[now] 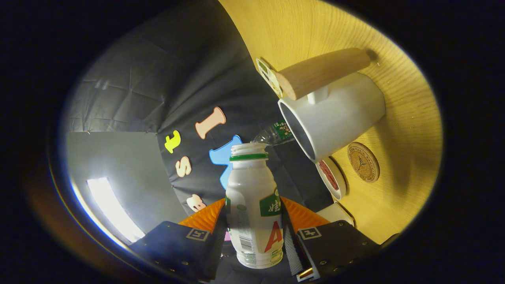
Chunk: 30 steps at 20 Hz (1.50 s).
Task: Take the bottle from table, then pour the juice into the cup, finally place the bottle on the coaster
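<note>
I saw the wooden table (398, 189) tipped steeply across the far right, with the white cup (339, 116) and its wooden handle (321, 73) on it. The cork coaster (363, 162) lay just beside the cup. My gripper (254, 236) was clenched on the white juice bottle (254, 209), both fingers pressing its sides, its uncapped mouth just short of the cup's rim.

red letter A on bottle (254, 205) label, coaster (363, 162) print unreadable
</note>
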### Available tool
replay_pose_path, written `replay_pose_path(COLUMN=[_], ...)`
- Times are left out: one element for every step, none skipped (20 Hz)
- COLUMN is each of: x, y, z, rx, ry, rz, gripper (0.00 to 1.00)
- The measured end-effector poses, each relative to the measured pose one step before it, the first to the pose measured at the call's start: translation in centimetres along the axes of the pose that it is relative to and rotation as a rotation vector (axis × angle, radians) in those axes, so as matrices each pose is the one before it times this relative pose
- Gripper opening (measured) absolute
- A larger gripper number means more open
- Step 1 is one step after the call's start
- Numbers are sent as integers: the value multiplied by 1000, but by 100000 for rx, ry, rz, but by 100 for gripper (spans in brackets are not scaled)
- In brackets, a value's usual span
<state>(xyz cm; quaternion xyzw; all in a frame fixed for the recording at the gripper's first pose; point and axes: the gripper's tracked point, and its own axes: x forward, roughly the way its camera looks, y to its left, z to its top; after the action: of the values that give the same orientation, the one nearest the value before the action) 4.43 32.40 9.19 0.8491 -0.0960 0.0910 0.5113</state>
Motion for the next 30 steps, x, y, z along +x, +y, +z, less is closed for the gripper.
replay_pose_path(x=[25,-76,108,-109,105,-26,73,38,-167,41,59,-75,-60,36,163,14,87,59,94,-107,41,-56,-1,188,67,148,103,-9,198,-119], y=[-17,85,-103,-7,29,-87,-92,99,17,-46,-54,92,-71,17,-77,-45,-91,-155,-183,-84,-48,-46,-68,-179,-289,-117,-201,-320,-378,-138], z=[120,53,118,-18,-1,-10,-4,73,1,-37,104,-95,3,63,66,-58,77,-10,-3,-46,-1,-74,22,-13,-147,-52,6,-129,49,-40], rx=[-18,89,-52,170,202,-3,-40,196,30,-94,-60,-30,-169,-126,-374,-366,-171,-89,28,144,-160,-620,-1203,-2158,-1983,-2202,-3186,-4119,-4461,-4388], ry=[-201,-73,-26,-122,10,-54,100,-26,6,-161,70,-49,228,-95,155,-162,-143,94,167,147,220,104,-399,-183,307,88,13,208,231,126], rz=[281,37,-251,-48,97,-159,-168,58,8,-87,-1,87,-11,-100,89,-67,-39,-398,-183,-208,56,-17,-9,-577,-826,-404,-758,-1241,-1224,-965], gripper=[67,67,67,67,67,67,67,67,67,67,67,67,67,67,67,67,67,67,67,67,67,67,67,67,67,67,67,67,67,67])
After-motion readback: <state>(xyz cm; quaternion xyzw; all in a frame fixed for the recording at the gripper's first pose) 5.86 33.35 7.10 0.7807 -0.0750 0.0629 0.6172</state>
